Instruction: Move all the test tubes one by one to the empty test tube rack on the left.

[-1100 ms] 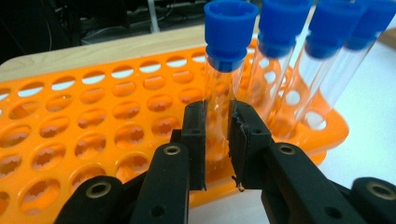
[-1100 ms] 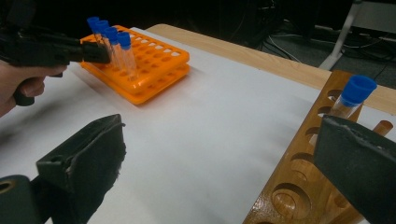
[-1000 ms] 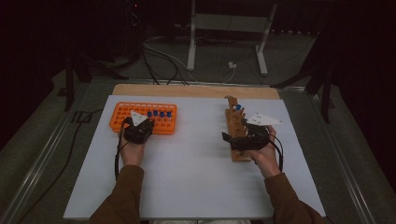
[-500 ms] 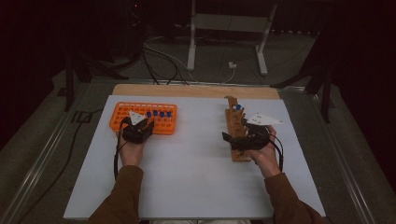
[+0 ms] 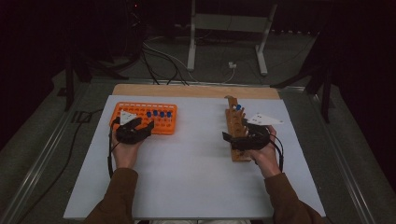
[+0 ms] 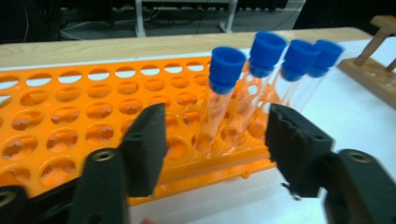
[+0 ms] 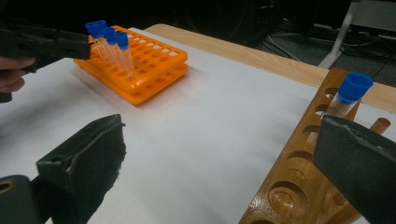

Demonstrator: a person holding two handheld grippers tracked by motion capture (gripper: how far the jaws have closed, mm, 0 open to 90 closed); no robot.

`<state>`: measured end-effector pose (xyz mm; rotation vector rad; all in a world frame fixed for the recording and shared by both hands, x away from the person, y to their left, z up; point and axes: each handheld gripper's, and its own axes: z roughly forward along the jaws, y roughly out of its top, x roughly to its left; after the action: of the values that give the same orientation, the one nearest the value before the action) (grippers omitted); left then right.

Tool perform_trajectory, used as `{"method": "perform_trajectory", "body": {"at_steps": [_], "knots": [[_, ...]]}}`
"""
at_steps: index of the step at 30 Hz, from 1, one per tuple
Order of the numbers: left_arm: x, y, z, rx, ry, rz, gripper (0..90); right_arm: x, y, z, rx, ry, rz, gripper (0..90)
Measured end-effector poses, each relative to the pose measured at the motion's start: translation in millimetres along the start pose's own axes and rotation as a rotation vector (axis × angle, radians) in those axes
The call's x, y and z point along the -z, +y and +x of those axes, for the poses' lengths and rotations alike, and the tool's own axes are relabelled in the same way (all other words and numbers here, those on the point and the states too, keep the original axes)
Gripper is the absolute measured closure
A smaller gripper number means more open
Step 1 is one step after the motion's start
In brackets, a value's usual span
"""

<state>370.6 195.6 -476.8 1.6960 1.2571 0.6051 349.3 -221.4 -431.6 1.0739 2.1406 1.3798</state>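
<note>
My landmark is the orange tube rack on the white table sheet. Four clear tubes with blue caps stand in a row in the holes at its right end.

The left gripper sits at the near edge of the orange tube rack. In the left gripper view its jaws are spread wide and released; the nearest capped tube stands in the gap beyond them, touched by neither jaw. The jaws hold nothing.

Well to the right of the orange tube rack lies a wooden rack, running away from me. One blue-capped tube stands in a hole near its far end.

The right gripper rests over the near half of the wooden rack. In the right gripper view its jaws are also wide apart and empty; the right jaw overlaps the wooden rack, but I cannot tell whether it touches.
</note>
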Motion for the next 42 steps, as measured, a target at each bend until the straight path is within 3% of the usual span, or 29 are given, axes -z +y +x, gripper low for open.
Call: {"method": "perform_trajectory", "body": {"at_steps": [9, 18, 23, 29, 42], "knots": [[23.0, -4.4, -2.3, 0.013, -0.008, -0.045, 16.6, 0.7, 0.5, -0.3, -0.001, -0.001, -0.005, 2.0], [44.0, -10.9, -0.9, -0.014, -0.003, -0.060, 1.6, 1.3, 2.1, 0.6, 0.001, -0.002, -0.010, 2.0], [51.6, -17.1, -2.4, -0.019, -0.012, -0.068, 0.7, 0.0, 5.8, 1.2, 0.023, -0.013, -0.008, 2.0], [52.3, -21.7, -0.6, -0.029, -0.009, -0.068, 0.7, 1.7, 14.5, -2.1, 0.018, -0.026, -0.032, 2.0], [56.3, -25.7, 0.7, -0.018, 0.004, -0.072, 0.7, -7.7, 28.6, -20.8, 0.013, -0.082, -0.021, 2.0]]}}
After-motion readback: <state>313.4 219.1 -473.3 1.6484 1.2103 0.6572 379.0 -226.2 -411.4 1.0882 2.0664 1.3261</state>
